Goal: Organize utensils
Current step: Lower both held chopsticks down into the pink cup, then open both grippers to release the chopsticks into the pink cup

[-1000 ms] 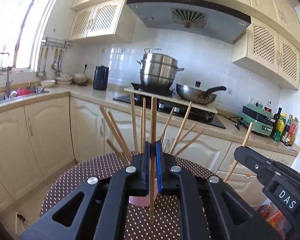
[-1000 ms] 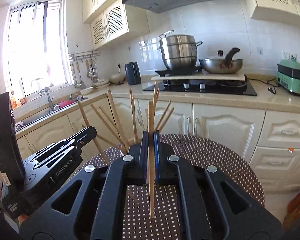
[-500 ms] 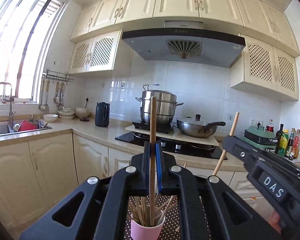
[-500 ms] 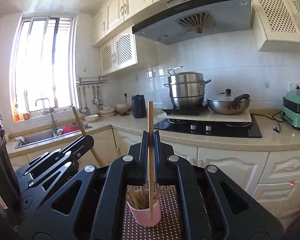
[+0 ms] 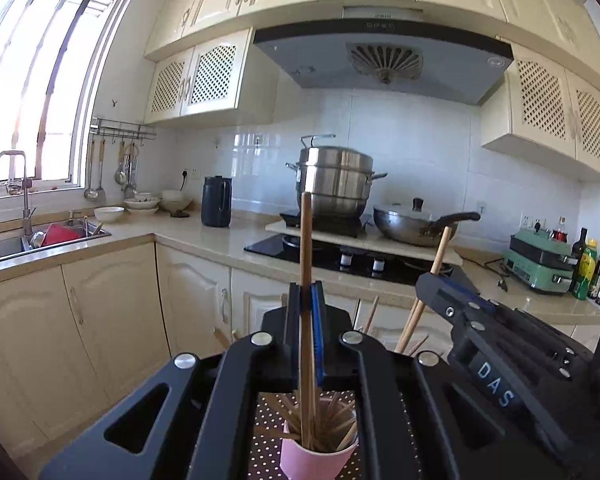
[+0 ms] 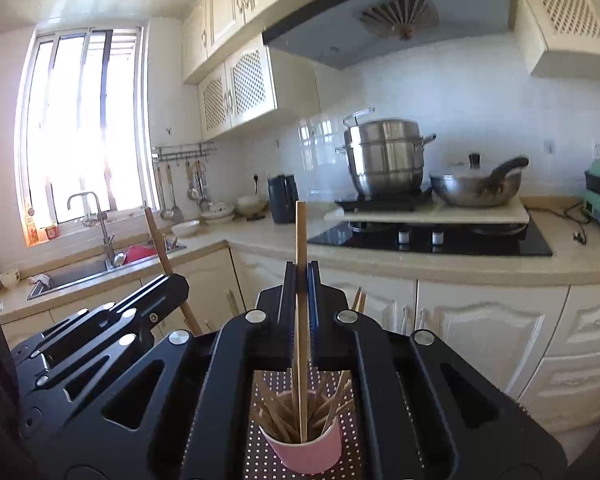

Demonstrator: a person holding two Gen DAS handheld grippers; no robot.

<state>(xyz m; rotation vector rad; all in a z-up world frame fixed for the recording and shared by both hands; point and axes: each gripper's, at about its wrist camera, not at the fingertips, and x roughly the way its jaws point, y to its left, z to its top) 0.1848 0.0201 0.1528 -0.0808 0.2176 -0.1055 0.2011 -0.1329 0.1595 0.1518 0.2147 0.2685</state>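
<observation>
Two chopsticks stand upright, one clamped in each closed gripper: left gripper (image 5: pixel 307 304), right gripper (image 6: pixel 301 280). Each stick's (image 5: pixel 305 248) lower tip hangs straight above the pink cup (image 6: pixel 308 454) on the dotted bench (image 6: pixel 350 432), both equally near.

Sunlit window (image 5: pixel 40 92), cream cabinets (image 5: pixel 204 80), white tiled wall (image 5: pixel 420 148).
</observation>
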